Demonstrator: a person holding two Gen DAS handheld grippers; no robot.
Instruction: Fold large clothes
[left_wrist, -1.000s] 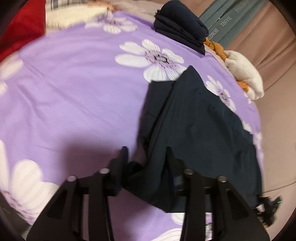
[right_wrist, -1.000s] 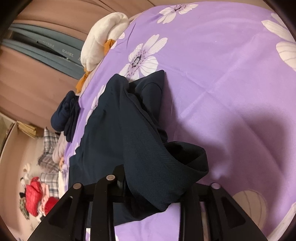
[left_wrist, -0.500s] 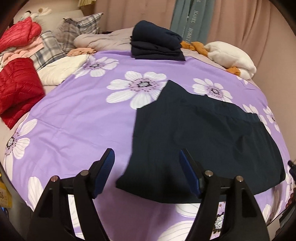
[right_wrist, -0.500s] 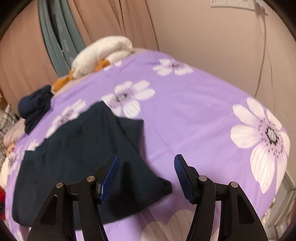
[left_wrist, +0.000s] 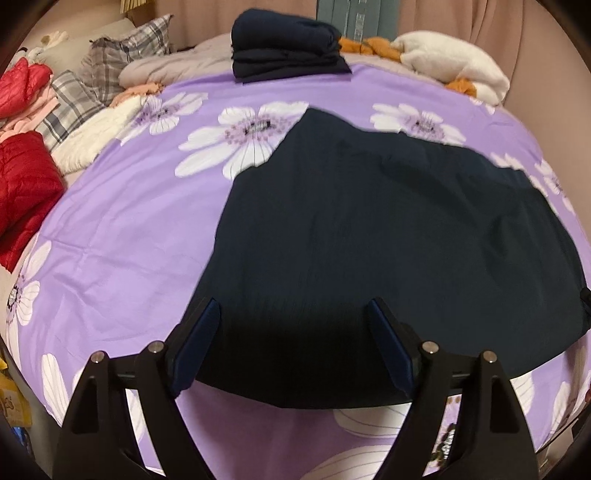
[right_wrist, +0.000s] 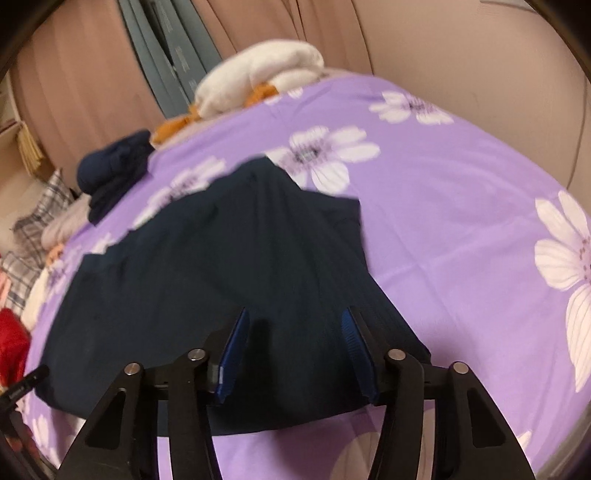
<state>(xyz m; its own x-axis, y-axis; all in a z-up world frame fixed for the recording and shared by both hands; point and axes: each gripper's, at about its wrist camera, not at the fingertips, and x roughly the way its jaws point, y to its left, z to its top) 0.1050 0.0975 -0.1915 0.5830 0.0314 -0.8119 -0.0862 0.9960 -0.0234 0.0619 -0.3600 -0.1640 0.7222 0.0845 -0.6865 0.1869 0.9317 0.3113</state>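
A large dark navy garment (left_wrist: 388, 229) lies spread flat on the purple flowered bedsheet (left_wrist: 129, 229), folded over itself with its near edge towards me. My left gripper (left_wrist: 292, 304) hovers over the garment's near left part. Its jaws are opening wide and the pads (left_wrist: 201, 343) touch no cloth. In the right wrist view the same garment (right_wrist: 221, 266) fills the middle of the sheet (right_wrist: 461, 221). My right gripper (right_wrist: 294, 312) hangs over its near right corner. Its jaws are closing, with cloth below the gap but none pinched.
A folded navy stack (left_wrist: 284, 48) sits at the far edge of the bed, beside a white fluffy bundle (left_wrist: 454, 66) with orange cloth. A red jacket (left_wrist: 22, 184) and plaid and pale clothes (left_wrist: 74, 96) are heaped at the left. Pink curtains (right_wrist: 92, 74) hang behind.
Both grippers were shut on bunched cloth a second ago. They have let go and drawn back, and the garment has gone from crumpled to lying flat. Both views have rolled level.
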